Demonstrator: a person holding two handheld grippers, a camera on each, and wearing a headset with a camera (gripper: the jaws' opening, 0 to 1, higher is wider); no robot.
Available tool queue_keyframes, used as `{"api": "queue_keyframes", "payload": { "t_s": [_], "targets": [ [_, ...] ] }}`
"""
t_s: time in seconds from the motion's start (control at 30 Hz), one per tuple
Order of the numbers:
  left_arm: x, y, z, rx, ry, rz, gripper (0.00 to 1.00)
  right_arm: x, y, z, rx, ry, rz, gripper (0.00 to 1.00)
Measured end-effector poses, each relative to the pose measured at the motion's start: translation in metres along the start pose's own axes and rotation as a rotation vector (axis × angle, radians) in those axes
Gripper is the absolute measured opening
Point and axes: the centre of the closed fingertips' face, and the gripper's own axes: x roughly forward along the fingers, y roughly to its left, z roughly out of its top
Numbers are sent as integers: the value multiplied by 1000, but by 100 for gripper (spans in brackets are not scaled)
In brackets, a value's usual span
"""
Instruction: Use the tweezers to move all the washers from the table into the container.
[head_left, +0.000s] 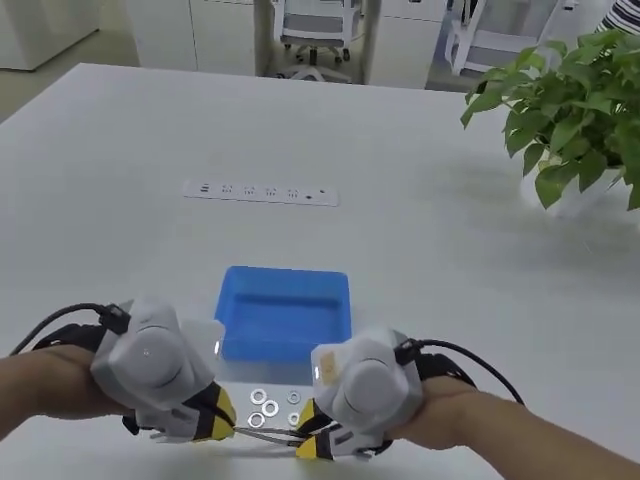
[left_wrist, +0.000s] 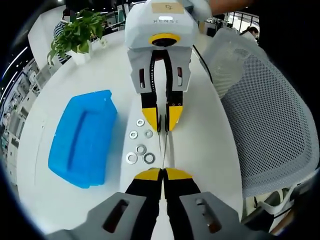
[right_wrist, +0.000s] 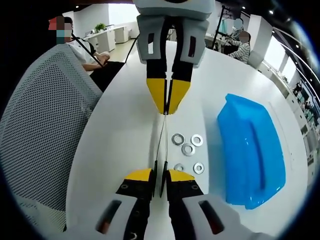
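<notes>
- Where the smooth white tabletop (head_left: 430, 250) spreads out, a shallow rectangular blue plastic container (head_left: 285, 312) sits near the person's edge. It is the one container on the table.
- Beyond the container's far side lies one flat white power strip (head_left: 260, 192). Farther off, to the container's right, stands one leafy green potted plant (head_left: 575, 95).
- Past the table's far edge, well behind the container, white office chairs (head_left: 315, 25) and pale cabinets line the room. A grey mesh-backed chair (left_wrist: 265, 125) stands at the person's side of the table, on the side away from the container.
- Six small silver metal washers (left_wrist: 141, 149) lie loose on the table in a cluster just beside the container's near long side. None can be seen inside it.
- One pair of thin steel tweezers (right_wrist: 161, 142) runs parallel to that near side, just past the washers from the container, spanning the gap between the two grippers.
- The left gripper (left_wrist: 162, 174) has its yellow-tipped jaws closed together, pinching one end of the tweezers.
- The right gripper (right_wrist: 160, 175) faces it with its jaws likewise pressed together, clamping the other end.
- Two grippers, each held in one of the person's hands, sit nearer the person than the container.
</notes>
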Motion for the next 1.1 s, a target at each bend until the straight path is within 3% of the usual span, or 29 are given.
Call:
{"api": "queue_keyframes", "payload": {
  "t_s": [0.23,0.63,1.1],
  "targets": [
    [-11,-1,12,25,-13,2,5,0,1,3,17,-13,-3,12],
    [-38,2,42,68,-59,17,5,-8,-5,19,58,-85,-34,11],
    [-46,3,68,124,-104,12,5,-10,-8,31,65,-134,-69,11]
  ]
}}
